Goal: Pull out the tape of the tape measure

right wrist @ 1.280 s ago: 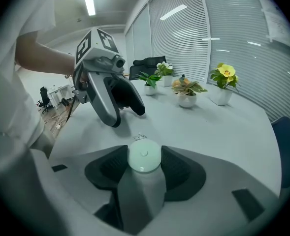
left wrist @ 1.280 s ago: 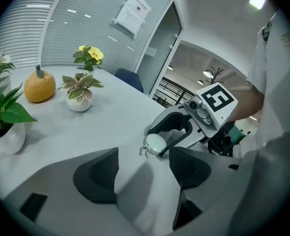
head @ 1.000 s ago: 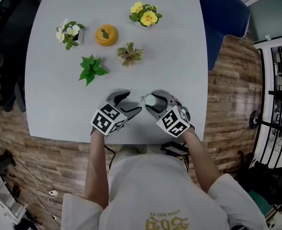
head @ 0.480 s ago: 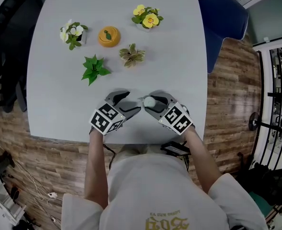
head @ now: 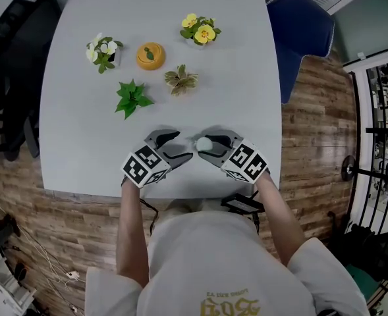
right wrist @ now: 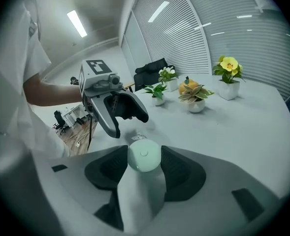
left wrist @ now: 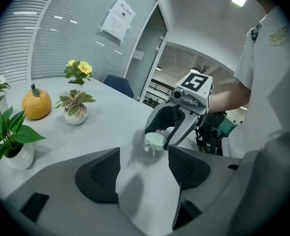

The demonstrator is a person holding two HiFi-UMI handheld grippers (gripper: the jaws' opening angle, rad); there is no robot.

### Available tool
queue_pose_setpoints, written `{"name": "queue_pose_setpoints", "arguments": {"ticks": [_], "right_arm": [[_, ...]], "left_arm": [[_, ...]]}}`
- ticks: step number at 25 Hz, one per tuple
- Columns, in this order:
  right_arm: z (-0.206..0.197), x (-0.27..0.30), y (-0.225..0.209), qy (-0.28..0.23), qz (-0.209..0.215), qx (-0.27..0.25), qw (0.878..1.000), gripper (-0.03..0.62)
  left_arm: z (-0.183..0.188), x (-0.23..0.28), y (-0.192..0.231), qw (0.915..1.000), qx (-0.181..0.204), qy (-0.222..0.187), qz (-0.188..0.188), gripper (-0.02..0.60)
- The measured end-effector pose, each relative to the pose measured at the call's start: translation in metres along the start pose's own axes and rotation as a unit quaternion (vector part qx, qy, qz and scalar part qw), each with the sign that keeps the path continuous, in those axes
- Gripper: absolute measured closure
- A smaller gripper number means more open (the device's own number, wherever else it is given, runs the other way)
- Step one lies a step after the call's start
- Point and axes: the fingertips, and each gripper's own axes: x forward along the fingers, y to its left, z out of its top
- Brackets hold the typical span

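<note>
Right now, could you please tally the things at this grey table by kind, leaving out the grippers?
Small potted plants: 4
Orange fruit-shaped ornament: 1
Round pale-green tape measure: 1
Total: 6

Stretches left forearm [head: 131, 224] and right forearm [head: 277, 206] forward, holds left gripper [head: 180, 146] with jaws apart, empty, tips just beside right gripper [head: 204, 145] — clamped on the tape measure [right wrist: 144, 156].
</note>
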Motion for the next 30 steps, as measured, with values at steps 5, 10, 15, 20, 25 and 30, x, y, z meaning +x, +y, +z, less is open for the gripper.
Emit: {"name": "queue_pose_setpoints", "arguments": {"ticks": [5,10,15,20,25,30], "right_arm": [[0.005,-0.007,0.01,0.001,0.025,0.001,1.0,0.368],[0.01,-0.013,0.017,-0.002,0.05,0.01,0.999,0.368],[0.011,-0.018,0.02,-0.005,0.06,0.011,0.998,0.368],[0.013,-0.024,0.023,-0.011,0.071,0.015,0.997,0.368],[0.015,-0.026,0.029,-0.012,0.102,0.011,0.995,0.368],[0.014,-0.035,0.034,-0.013,0.119,0.006,0.993,0.368]], "left_arm": [[0.007,-0.006,-0.007,0.9999,0.015,-0.005,-0.005,0.268],[0.018,-0.012,-0.015,0.9988,0.044,-0.019,-0.002,0.35],[0.024,-0.012,-0.026,0.9974,0.067,-0.024,-0.014,0.408],[0.024,-0.008,-0.033,0.9956,0.09,-0.003,-0.026,0.401],[0.022,-0.005,-0.039,0.9942,0.104,0.011,-0.027,0.431],[0.022,-0.002,-0.053,0.9919,0.108,0.017,-0.065,0.456]]}}
